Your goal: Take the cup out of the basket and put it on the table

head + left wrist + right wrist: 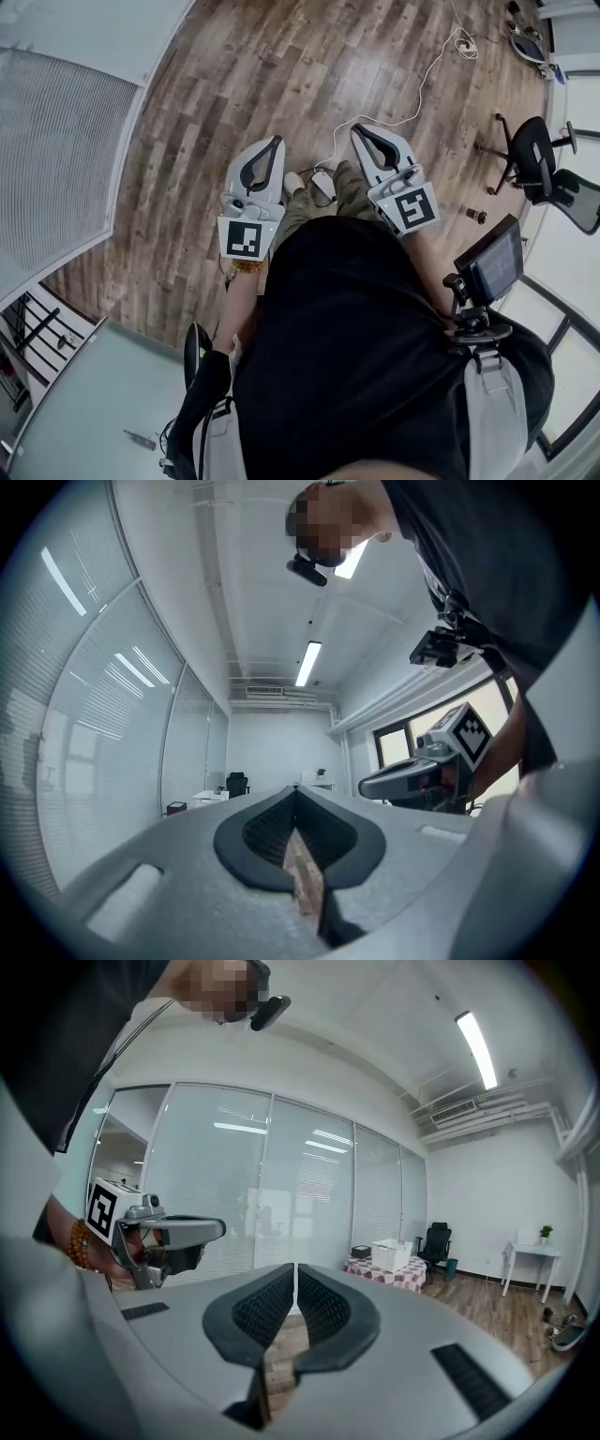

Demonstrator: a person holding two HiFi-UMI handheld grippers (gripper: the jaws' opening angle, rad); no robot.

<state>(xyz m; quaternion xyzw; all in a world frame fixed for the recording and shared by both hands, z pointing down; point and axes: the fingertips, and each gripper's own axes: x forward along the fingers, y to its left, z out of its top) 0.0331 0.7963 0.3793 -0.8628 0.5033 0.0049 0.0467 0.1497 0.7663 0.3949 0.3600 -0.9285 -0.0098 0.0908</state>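
Wooden floor (262, 84), white cable (424, 82), black chair (534, 150), checkered table (389, 1274)

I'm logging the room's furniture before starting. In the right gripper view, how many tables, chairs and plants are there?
Tables: 2
Chairs: 1
Plants: 1
Total: 4

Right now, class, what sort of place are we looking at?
Probably an office: glass partitions for walls, a swivel chair on the wood floor, and strip lights overhead.
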